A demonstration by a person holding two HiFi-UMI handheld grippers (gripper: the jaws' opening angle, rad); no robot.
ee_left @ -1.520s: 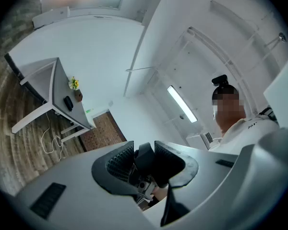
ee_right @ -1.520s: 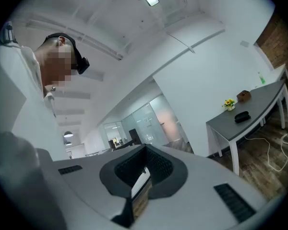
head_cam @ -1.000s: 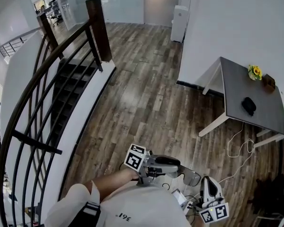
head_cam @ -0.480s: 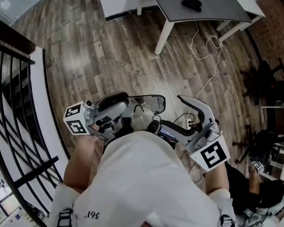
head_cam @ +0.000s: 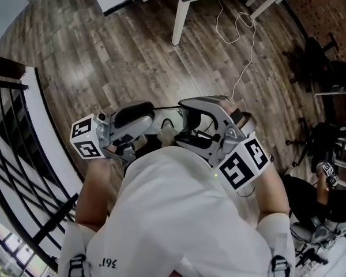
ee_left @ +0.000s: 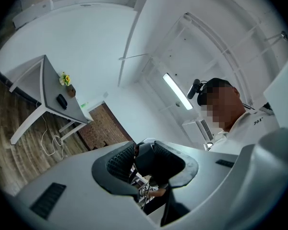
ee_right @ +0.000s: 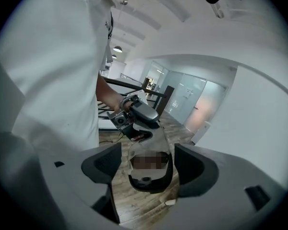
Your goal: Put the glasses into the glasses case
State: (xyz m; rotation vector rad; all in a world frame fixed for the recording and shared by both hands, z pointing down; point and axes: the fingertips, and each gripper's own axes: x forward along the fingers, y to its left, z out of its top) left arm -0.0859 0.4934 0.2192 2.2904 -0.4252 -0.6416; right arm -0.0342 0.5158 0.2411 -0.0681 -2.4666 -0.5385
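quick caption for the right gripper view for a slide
Right gripper, jaws just opened, straddles a lens of the glasses held by the left gripper.

Even, bright daylight fills the head view, and the wooden floor (head_cam: 132,51) carries a pale sheen toward 12 o'clock. The railing (head_cam: 17,126) at 9 o'clock bows with lens distortion. Both gripper views are round fisheye discs with black corners. In the left gripper view a ceiling strip light (ee_left: 177,91) glows near-white at 2 o'clock, and the left claw (ee_left: 146,159) has an out-of-focus near body. In the right gripper view the shirt (ee_right: 53,56) at 10 o'clock is washed out and blurred, and the glasses (ee_right: 149,166) lens at 6 o'clock mirrors pale light.
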